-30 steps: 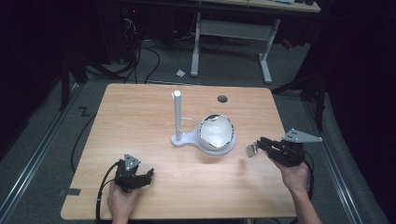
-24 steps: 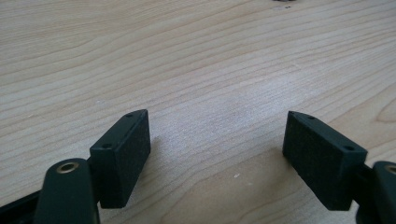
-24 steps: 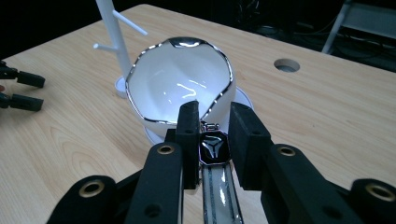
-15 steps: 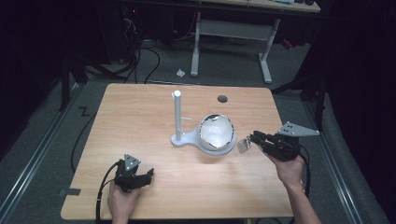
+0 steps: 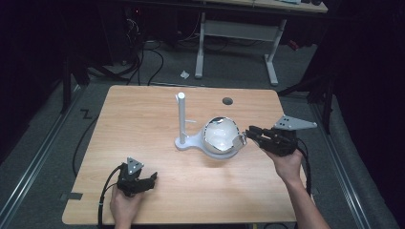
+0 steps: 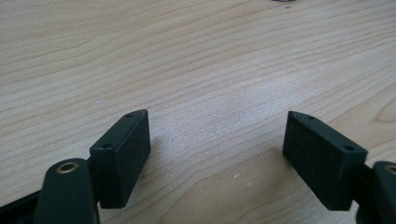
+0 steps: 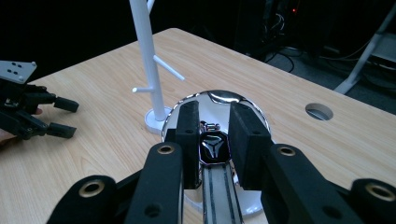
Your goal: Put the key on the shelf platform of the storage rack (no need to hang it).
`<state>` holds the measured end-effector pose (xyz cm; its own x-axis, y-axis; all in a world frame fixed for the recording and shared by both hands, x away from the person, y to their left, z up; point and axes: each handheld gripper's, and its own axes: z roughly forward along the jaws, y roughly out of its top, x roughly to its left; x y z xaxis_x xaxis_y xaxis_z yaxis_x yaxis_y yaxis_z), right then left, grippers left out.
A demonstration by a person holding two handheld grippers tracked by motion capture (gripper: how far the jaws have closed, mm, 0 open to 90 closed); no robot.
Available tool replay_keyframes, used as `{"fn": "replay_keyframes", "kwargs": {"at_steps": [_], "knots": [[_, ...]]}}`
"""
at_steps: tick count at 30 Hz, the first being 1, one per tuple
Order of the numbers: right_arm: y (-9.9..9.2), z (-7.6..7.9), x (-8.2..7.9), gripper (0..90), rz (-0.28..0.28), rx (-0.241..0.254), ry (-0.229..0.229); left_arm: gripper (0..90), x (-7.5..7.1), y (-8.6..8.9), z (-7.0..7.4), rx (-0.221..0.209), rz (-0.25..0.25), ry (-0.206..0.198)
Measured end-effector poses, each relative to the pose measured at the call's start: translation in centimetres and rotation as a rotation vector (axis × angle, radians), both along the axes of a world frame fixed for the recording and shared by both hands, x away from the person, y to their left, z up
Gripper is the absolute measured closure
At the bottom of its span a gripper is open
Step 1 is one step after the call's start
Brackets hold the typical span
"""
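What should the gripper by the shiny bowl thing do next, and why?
Probably close a little more. In the right gripper view, the right gripper has its jaws on either side of the handle of the shiny ladle, very near or already touching it. The ladle lies on the table beside the white stand, so a firm grip should come before lifting.

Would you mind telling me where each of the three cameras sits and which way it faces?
High view: fixed above the person's side, looking forward and down on the wooden table; both forearms, the left claw and the right claw show.
Left gripper view: rides on the left claw, facing bare tabletop between wide-apart jaws.
Right gripper view: rides on the right claw, facing the shiny metal ladle, its handle between the jaws.
Shared: high and right views both show the white peg stand and the left claw.
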<state>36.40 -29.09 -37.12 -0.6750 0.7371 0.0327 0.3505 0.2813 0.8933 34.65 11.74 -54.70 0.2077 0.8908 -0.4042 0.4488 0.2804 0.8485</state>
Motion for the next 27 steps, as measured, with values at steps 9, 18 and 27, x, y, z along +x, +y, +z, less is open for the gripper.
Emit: {"fn": "replay_keyframes", "kwargs": {"at_steps": [9,18,27], "knots": [[1.6,0.4,1.5,74.8,0.016,-0.007,0.011,23.7,0.0,0.0,0.0,0.0,0.0,0.0],[3.1,-0.6,3.7,74.7,0.006,-0.041,0.049,23.7,0.0,0.0,0.0,-0.002,-0.001,-0.001],[5.0,-2.1,5.6,74.7,0.011,-0.089,0.097,23.7,0.0,0.0,0.0,-0.002,-0.002,-0.001]]}}
